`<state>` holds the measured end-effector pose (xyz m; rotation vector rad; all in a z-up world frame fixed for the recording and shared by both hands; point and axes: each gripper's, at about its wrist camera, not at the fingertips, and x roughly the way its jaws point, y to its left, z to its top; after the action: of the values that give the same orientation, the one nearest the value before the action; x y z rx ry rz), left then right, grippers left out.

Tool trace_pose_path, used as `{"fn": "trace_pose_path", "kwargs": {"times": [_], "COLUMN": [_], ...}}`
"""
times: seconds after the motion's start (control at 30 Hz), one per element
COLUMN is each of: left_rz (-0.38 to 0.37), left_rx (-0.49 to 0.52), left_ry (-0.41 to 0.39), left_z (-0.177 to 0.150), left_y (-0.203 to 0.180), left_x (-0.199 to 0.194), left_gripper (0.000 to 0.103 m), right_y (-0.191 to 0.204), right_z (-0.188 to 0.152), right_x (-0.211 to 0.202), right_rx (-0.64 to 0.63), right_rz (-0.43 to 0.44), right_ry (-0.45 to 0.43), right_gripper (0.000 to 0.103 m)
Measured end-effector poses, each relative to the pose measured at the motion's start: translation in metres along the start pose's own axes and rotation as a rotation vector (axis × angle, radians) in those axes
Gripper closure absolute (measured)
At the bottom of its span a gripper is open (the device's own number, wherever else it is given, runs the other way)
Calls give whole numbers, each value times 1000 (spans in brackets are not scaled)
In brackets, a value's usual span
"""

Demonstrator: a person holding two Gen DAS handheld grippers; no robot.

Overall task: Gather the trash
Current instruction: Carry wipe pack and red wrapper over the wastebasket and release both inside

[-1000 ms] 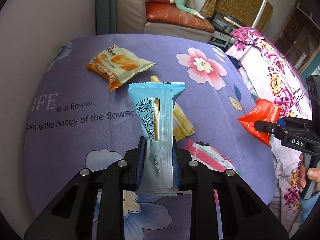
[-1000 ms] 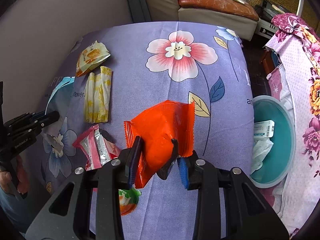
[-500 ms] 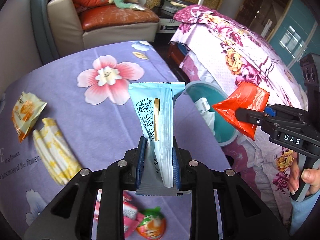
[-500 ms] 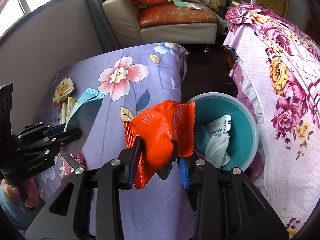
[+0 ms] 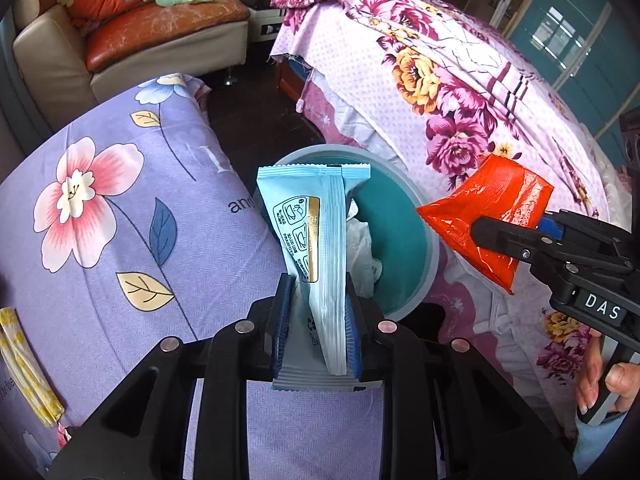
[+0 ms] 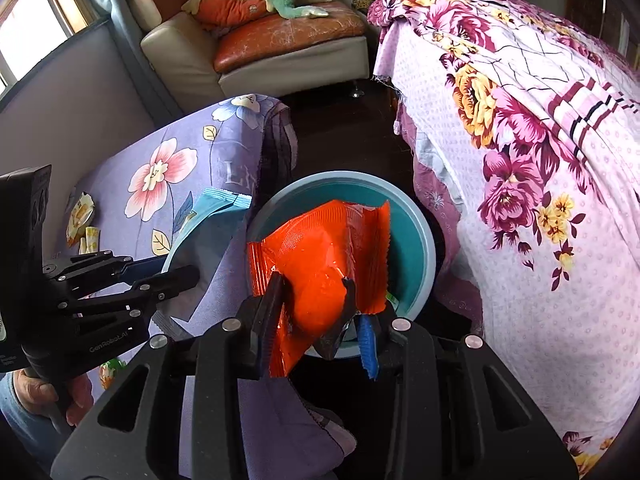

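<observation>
My left gripper (image 5: 316, 312) is shut on a light blue wrapper (image 5: 316, 232) and holds it upright at the near rim of a teal bin (image 5: 400, 216). My right gripper (image 6: 316, 312) is shut on an orange wrapper (image 6: 320, 256) and holds it over the same bin (image 6: 416, 240). The right gripper with its orange wrapper (image 5: 488, 224) shows at the right of the left wrist view. The left gripper (image 6: 172, 272) with its blue wrapper (image 6: 200, 228) shows at the left of the right wrist view. White crumpled trash (image 5: 364, 252) lies in the bin.
The bin stands on the floor between the purple flowered table (image 5: 120, 216) and a bed with a pink flowered cover (image 5: 460, 92). A yellow wrapper (image 5: 24, 360) and an orange-yellow packet (image 6: 80, 212) lie on the table. A sofa (image 6: 260, 36) stands behind.
Both grippers have swung right from the table to the bin, each still holding its wrapper. The bin now fills the middle of both views.
</observation>
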<state>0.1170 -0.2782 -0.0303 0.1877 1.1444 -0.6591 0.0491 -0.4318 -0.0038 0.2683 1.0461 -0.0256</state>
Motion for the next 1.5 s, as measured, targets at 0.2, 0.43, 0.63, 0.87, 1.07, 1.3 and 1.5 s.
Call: {"fn": "trace_pose_path", "kwargs": {"times": [0.2,0.43,0.63,0.87,1.07,1.3,1.5], "left_rz": [-6,-14,-6,32,57,54,57], "left_rx": [11,18,36,21,10,-25,-44], "left_ry": [22,28,13,-22,-18,-19,-27], "left_z": [12,24,35,39,35,28,19], "left_y": [-8,-10,-14,-6,5,21,35], "left_x": [17,29,32,28,26,20,12], "left_gripper": [78,78,69,24,14,13,12], "right_y": [-13,-24,-33,-31,-24,-12,-2], "right_z": [1,8,15,21,23,24,25], "right_x": [8,15,19,30,40,54,56], "right_rx": [14,34,57,51,37,18,15], "right_rz": [-4,-17,-33,-41,-42,-42,-41], "right_ry": [11,21,25,45,65,100,102], "right_gripper": [71,70,70,70,69,65,42]}}
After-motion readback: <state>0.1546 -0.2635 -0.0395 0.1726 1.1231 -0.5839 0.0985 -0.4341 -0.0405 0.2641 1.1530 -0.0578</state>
